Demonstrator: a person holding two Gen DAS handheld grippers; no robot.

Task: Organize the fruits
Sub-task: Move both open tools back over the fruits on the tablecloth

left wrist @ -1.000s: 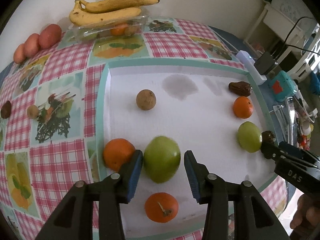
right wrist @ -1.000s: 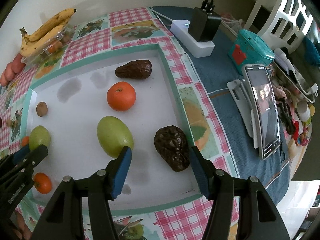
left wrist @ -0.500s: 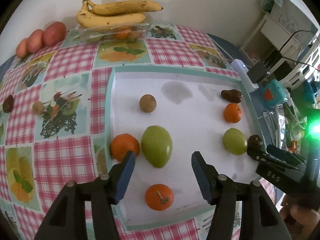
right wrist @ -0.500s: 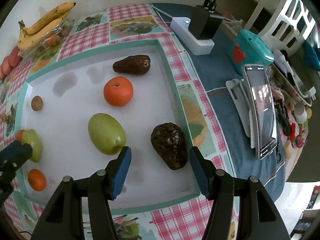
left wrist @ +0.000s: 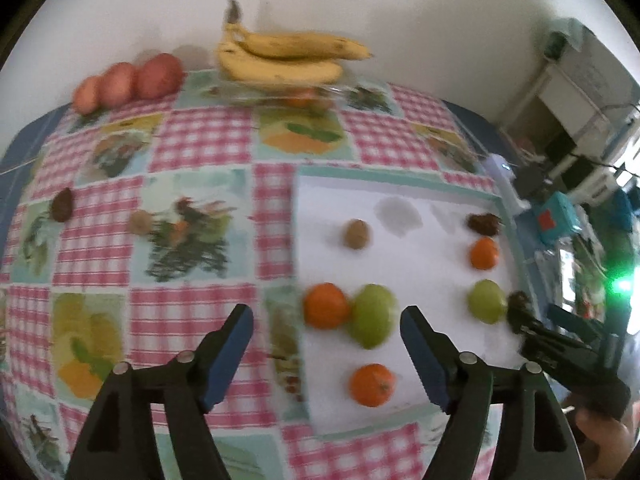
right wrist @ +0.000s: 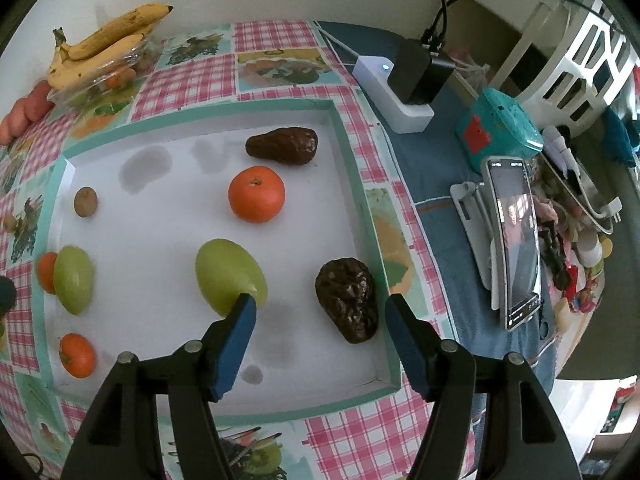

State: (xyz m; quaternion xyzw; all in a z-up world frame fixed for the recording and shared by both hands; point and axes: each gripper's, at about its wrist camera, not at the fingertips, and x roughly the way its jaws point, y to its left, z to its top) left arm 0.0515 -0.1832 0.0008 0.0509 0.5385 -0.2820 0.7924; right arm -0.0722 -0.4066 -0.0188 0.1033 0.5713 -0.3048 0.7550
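From the left wrist, the left gripper point(left wrist: 326, 336) hangs spread and empty above the near edge of the shallow white tray with a teal rim point(left wrist: 400, 172); its jaws have just been opening, and the pale green oval fruit point(left wrist: 373, 316) lies free on the tray floor touching a round orange mandarin point(left wrist: 326, 306), which looks like sorting by row. From the right wrist, the right gripper point(right wrist: 320, 330), jaws just widened and gripping nothing, brackets the wrinkled dark brown avocado point(right wrist: 349, 298) by the tray's right wall, likely its next pick.
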